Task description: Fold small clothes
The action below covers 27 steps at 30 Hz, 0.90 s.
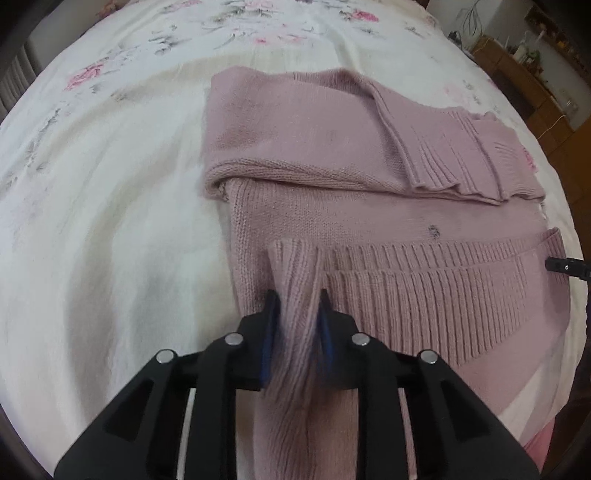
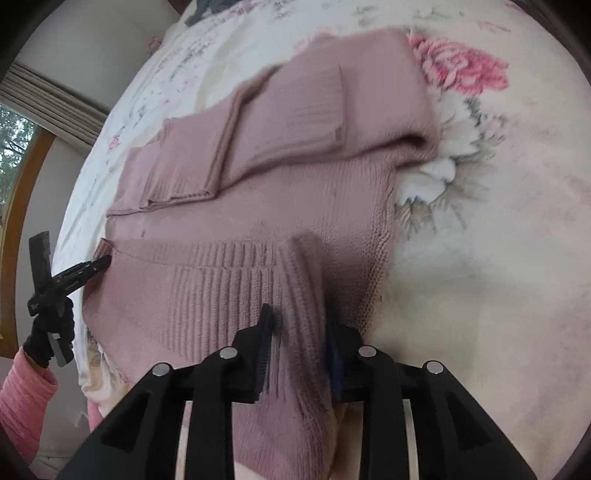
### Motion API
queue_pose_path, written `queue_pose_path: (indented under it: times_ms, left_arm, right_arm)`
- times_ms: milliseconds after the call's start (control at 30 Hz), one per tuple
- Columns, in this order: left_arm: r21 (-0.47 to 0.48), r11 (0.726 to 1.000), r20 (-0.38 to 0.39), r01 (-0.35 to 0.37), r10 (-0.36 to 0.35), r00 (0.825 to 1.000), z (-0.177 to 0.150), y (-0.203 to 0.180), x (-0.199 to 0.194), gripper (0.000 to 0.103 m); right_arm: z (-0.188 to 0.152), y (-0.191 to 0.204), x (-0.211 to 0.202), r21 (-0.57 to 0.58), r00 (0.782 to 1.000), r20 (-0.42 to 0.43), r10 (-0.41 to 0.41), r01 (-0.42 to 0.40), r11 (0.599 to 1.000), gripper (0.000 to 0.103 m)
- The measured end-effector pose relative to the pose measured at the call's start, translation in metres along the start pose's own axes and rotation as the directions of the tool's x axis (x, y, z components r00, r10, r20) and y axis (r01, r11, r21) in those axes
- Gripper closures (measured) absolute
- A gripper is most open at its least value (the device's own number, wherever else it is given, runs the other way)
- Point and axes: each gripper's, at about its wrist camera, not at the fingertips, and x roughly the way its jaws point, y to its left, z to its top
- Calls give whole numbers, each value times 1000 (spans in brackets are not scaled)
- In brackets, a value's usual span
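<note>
One pink knitted sweater (image 1: 332,155) spread flat on a bed covered by a white floral bedsheet (image 1: 110,221), both sleeves already folded across the upper body of the sweater, cuffs side by side. Beyond the sweater's far right corner in the left wrist view, wooden furniture (image 1: 517,81) with small clutter on top, well apart from the garment. Beyond the sweater's left side in the right wrist view, a window with a wooden frame (image 2: 14,206) and a curtain (image 2: 48,99); a dark item (image 2: 207,9) on the sheet past the sweater's top edge, too blurred to identify. Nothing lying on top of the sweater's body between hem and sleeves. Two hand-held grippers, one at each lower corner of the sweater. Left hand-held gripper (image 1: 295,299) clenched on the ribbed hem (image 1: 443,295) at the sweater's left corner, a bunch of rib standing up between the blue pads. Right hand-held gripper (image 2: 295,317) likewise clamped on a raised pinch of the same hem at the right corner. Seen from the right wrist view, left gripper held level with the hem by a hand in a black glove (image 2: 48,332), pink sleeve (image 2: 22,398) at the wrist, fingers pointing in toward the sweater's edge.
</note>
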Motion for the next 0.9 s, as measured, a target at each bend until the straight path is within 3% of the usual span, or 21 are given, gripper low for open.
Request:
queue_pose_path:
  times_ms: [67, 100, 233, 367, 533, 733, 900]
  left_arm:
    - [7, 1000, 3, 2, -2, 1000, 0, -2, -2, 85]
    - [5, 1000, 8, 10, -10, 1000, 0, -2, -5, 94]
    - [3, 998, 82, 56, -56, 995, -11, -4, -33, 95]
    - [9, 994, 180, 108, -108, 978, -31, -10, -76, 95]
    - [26, 994, 261, 104, -107, 959, -45, -17, -113, 95]
    - [13, 994, 354, 105, -102, 930, -12, -17, -145, 95]
    - [14, 997, 414, 80, -78, 907, 37, -21, -152, 96]
  right_arm:
    - [-1, 2, 0, -12, 1000, 4, 5, -5, 1000, 90]
    - [-2, 3, -2, -13, 1000, 9, 14, -14, 1000, 92]
    - [-12, 15, -22, -53, 998, 62, 15, -12, 999, 93]
    - [-30, 28, -57, -77, 987, 140, 77, -67, 995, 93]
    - [-53, 33, -88, -80, 972, 203, 115, -101, 992, 93]
    - [-36, 33, -122, -62, 950, 276, 144, -132, 989, 93]
    - [7, 38, -142, -62, 935, 335, 114, -99, 993, 93]
